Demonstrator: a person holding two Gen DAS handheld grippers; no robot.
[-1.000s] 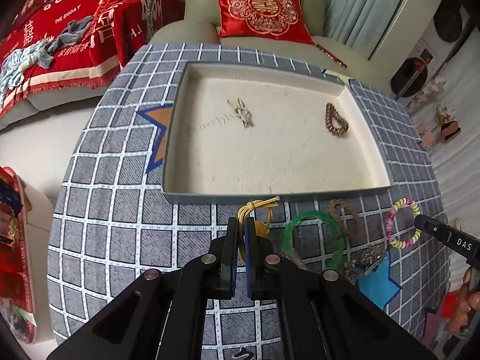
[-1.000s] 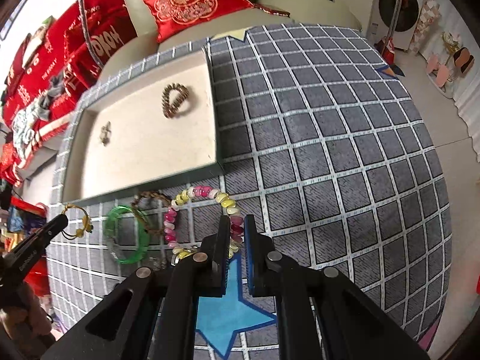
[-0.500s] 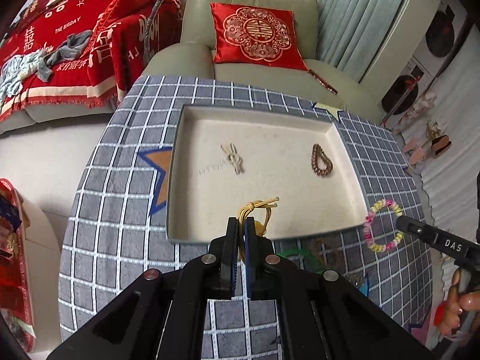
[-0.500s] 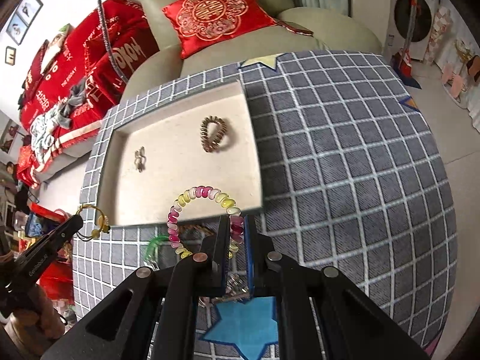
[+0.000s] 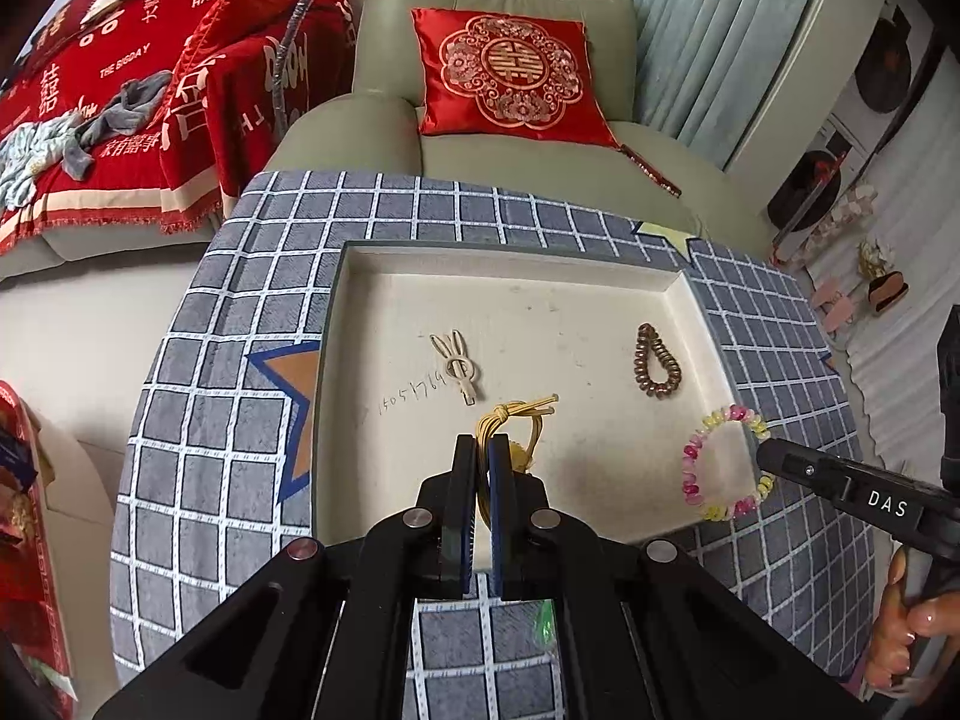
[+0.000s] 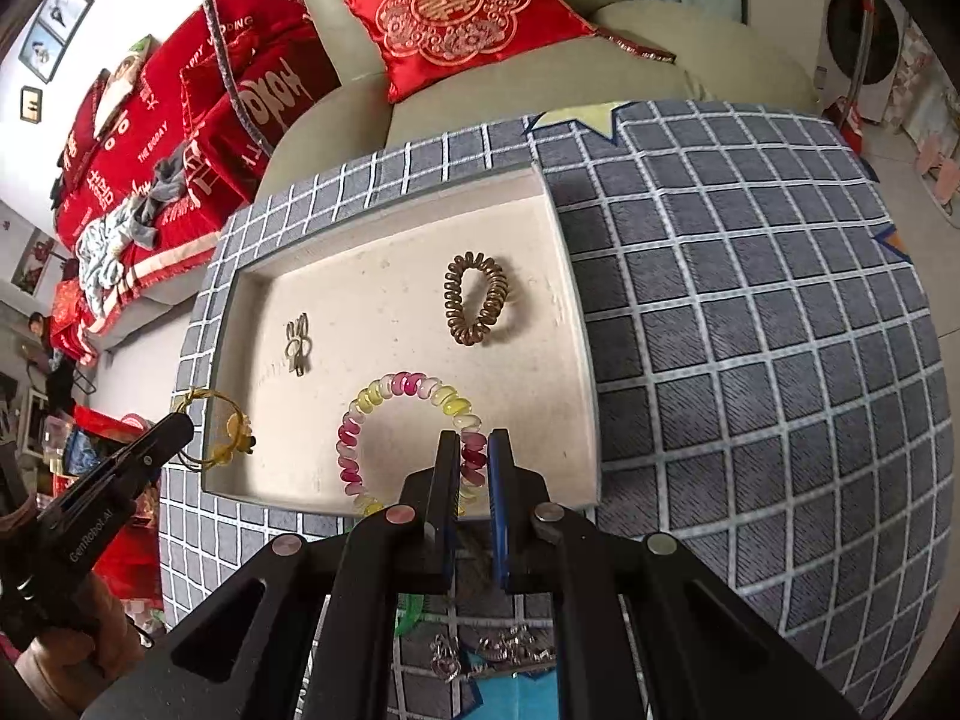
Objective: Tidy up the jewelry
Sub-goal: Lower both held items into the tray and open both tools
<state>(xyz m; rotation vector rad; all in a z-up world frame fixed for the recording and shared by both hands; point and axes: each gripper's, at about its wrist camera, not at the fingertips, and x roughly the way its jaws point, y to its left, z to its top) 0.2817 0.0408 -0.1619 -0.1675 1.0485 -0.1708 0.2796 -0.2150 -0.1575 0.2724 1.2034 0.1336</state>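
The left gripper [image 5: 478, 450] is clamped narrow on a yellow cord bracelet with amber-yellow beads [image 5: 521, 427]; the loop hangs between the pads, and its knotted cord ends splay to the right, over the near part of a shallow cream-lined rectangular tray [image 5: 675, 285]. In the right wrist view the same yellow bracelet [image 6: 225, 429] sits at the tray's left rim, pinched by the left gripper's tip [image 6: 174, 431].

The right gripper [image 6: 474, 450] is likewise closed narrow, gripping a stretch bracelet of pink, yellow and clear glassy beads [image 6: 384, 414] by its right side. The ring spreads out left and far from the fingers, over the near half of the tray floor. From the left wrist view this bead bracelet [image 5: 714, 459] hangs over the tray's near right corner, its long axis running near to far.

On the tray floor lie a brown spiral-coil hair tie [image 6: 475, 299], teardrop-shaped with its long axis near to far, in the far right part, and a small pale rabbit-shaped clip [image 5: 457, 365], ears pointing far-left, left of centre.

The tray rests on a grey cloth with a white grid [image 6: 750, 330]. Near the right gripper's body on the cloth lie a green bangle [image 6: 409, 611] and some small silvery pieces [image 6: 498, 654], partly hidden. Beyond the table stands a pale green armchair with a red embroidered cushion [image 5: 510, 78].
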